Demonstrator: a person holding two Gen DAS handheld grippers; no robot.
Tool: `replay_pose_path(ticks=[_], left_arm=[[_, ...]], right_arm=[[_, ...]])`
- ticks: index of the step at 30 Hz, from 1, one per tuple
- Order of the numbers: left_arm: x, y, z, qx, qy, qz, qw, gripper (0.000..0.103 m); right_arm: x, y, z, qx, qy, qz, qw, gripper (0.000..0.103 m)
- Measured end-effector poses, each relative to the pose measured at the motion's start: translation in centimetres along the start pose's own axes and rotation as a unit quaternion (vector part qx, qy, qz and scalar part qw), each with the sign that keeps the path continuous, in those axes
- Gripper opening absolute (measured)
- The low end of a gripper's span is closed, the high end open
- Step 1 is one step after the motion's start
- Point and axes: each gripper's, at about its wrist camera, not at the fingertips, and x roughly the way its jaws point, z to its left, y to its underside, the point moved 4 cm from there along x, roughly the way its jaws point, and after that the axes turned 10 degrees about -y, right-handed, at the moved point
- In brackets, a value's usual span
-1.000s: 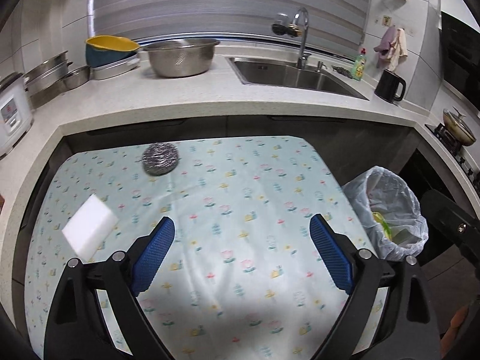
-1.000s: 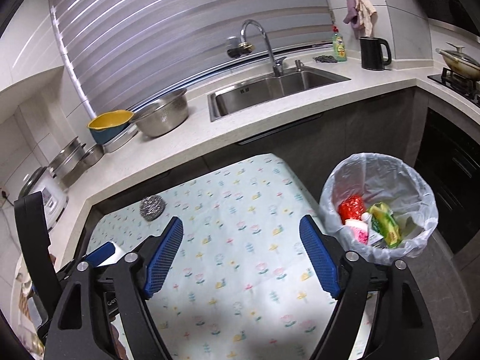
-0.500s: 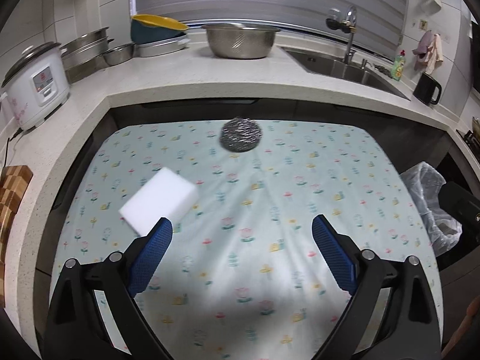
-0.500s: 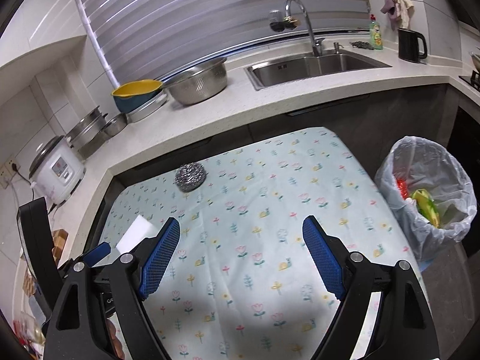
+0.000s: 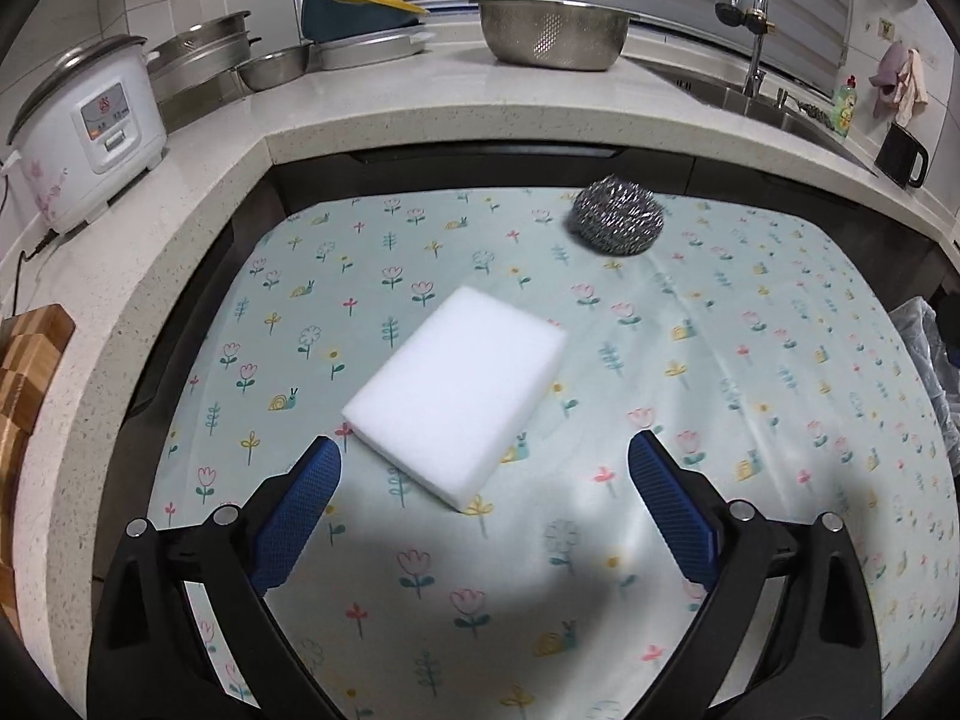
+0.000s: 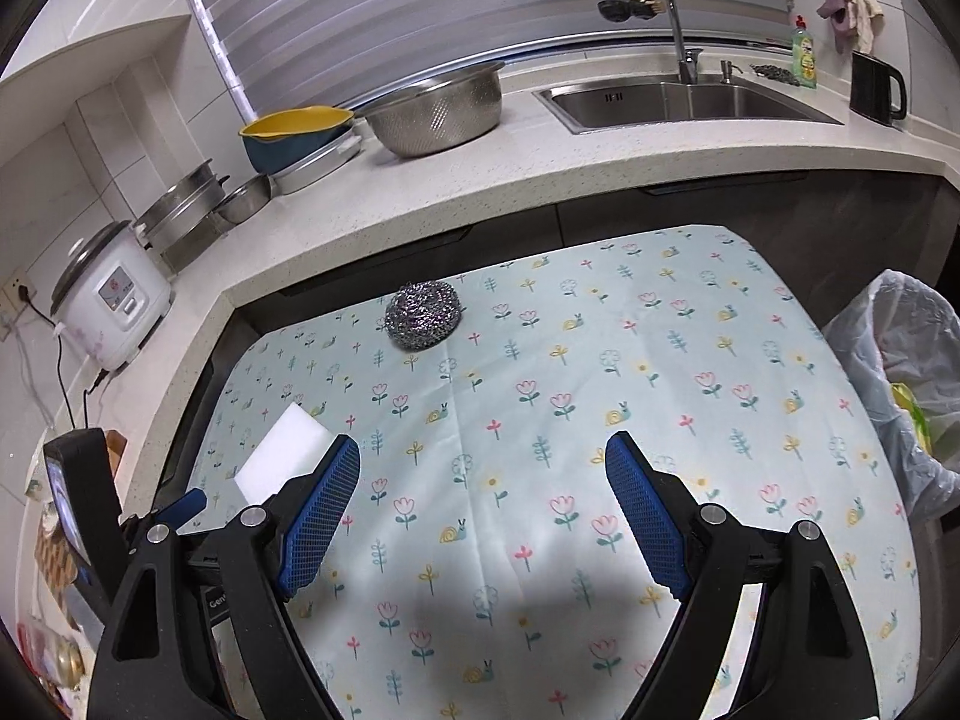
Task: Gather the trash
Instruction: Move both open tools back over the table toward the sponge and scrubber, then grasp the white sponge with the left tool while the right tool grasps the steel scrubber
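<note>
A white sponge block [image 5: 459, 402] lies flat on the flowered tablecloth [image 5: 750, 360], just ahead of my left gripper [image 5: 485, 459], which is open with nothing between its blue pads. A steel wool ball [image 5: 618, 222] sits near the table's far edge. In the right wrist view the sponge [image 6: 282, 450] is at the left, partly behind a finger, and the steel wool ball [image 6: 423, 315] is farther back. My right gripper [image 6: 483, 459] hangs open and empty over the cloth. A bin lined with a clear bag [image 6: 900, 384] holding trash stands off the table's right edge.
The stone counter [image 5: 420, 114] wraps around the table's far and left sides, with a rice cooker [image 5: 90, 126], metal bowls, a colander [image 5: 552, 33] and a sink [image 6: 678, 99]. A wooden board [image 5: 30, 372] lies at the left. The left gripper's body [image 6: 90, 504] shows in the right view.
Both grippers have swung left and lower over the table. The sponge has come from the left edge to in front of my left gripper; the bin has slid toward the right edge in both views.
</note>
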Motion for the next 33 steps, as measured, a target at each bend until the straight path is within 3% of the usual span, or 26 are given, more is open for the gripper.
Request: replay_pose_path(ticks=[5,17,26,33], left_arm=[[2.7,0.3,1.5,-0.003,-0.011,0.016,0.9998,0.092],[5.9,-0.1,1.3,-0.030,0.028,0.037,0.9985,0.089],[5.6,-0.8,0.6,-0.033,0.012,0.015,0.9993,0.081],[6.5,-3.1,0.7,-0.077,0.008,0.020,0.9968,0.081]], right_arm=[[2.3,-0.6,0.5,-0.001,-0.004,0.008,1.000,0.081],[6.9,-0.9,0.8,-0.001,-0.008,0.028,1.000,0.081],[10.2,-2.0,1.5,-0.022,-0.009,0.029,0.999,0.081],[13.7,-3.6,2.0,-0.035,-0.011,0.026,0.999,0.081]])
